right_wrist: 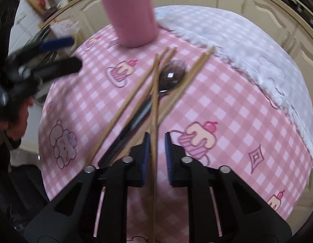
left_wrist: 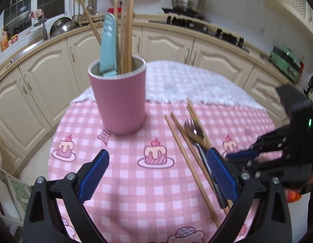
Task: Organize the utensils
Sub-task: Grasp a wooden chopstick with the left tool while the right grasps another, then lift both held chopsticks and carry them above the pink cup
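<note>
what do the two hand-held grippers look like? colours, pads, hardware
Both match. The left hand-held gripper has black triangular cut-out linkage arms, silver pivot bolts, and blue ribbed pads. The right hand-held gripper has the same black frame, silver bolts, flat blue pads. From the left wrist view, its black housing shows a small green light.

Left gripper [left_wrist: 157, 175] gapes wide; right gripper [right_wrist: 157, 141] (angled down) nearly shut.
</note>
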A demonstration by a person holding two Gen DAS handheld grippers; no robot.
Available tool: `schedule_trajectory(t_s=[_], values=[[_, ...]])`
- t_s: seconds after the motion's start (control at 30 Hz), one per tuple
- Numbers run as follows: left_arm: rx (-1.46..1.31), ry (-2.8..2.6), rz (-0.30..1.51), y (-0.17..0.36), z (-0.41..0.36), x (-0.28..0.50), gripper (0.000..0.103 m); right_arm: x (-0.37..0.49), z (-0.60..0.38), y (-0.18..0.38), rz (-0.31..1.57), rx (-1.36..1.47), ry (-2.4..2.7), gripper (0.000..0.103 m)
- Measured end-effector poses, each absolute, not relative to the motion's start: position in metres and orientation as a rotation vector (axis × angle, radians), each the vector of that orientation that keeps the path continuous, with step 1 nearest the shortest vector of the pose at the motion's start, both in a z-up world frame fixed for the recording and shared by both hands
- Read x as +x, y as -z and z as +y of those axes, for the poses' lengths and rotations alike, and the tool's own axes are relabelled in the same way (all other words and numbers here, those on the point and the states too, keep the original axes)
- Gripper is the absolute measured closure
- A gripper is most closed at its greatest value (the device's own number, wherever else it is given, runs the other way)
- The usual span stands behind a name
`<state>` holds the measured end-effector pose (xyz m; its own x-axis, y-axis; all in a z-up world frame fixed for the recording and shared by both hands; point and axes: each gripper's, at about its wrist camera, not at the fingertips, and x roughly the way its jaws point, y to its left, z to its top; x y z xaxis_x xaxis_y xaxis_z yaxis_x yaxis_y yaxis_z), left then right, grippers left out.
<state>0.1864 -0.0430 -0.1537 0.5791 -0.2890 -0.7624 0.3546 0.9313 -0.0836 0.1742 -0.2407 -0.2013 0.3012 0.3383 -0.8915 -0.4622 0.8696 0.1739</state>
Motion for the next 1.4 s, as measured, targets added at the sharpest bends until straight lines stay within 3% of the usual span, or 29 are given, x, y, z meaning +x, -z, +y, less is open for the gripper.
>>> schedule_trajectory(t_s=[0.3,0.73,0.8,0.9,0.97,1.0,1.03,1.13,1.4], values=[[0.181,0.348,1.005,0.194,-0.066,0.202,0.008,0.184,-0.256,0.202,1.146,-0.044,-0.47,0.093],[0.272,0.324,1.063,0.212,-0.093,0.232,0.009,0.215,-0.239,0.202,1.175,-0.118,-0.462,0.091],[0.279,0.349,1.066,0.211,-0.096,0.236,0.017,0.224,-0.234,0.201,1.185,-0.141,-0.467,0.091],[0.27,0.401,1.081,0.207,-0.099,0.244,0.039,0.234,-0.229,0.202,1.208,-0.155,-0.471,0.091],[0.278,0.428,1.082,0.205,-0.101,0.247,0.064,0.239,-0.227,0.202,1.217,-0.156,-0.474,0.091],[0.277,0.443,1.086,0.205,-0.102,0.249,0.071,0.24,-0.227,0.202,1.22,-0.155,-0.476,0.091],[0.275,0.457,1.091,0.204,-0.103,0.25,0.089,0.241,-0.226,0.202,1.22,-0.155,-0.477,0.091],[0.246,0.502,1.105,0.202,-0.102,0.254,0.098,0.239,-0.233,0.199,1.197,-0.098,-0.483,0.095],[0.187,0.503,1.019,0.18,-0.082,0.239,0.098,0.221,-0.265,0.176,1.082,0.07,-0.479,0.096]])
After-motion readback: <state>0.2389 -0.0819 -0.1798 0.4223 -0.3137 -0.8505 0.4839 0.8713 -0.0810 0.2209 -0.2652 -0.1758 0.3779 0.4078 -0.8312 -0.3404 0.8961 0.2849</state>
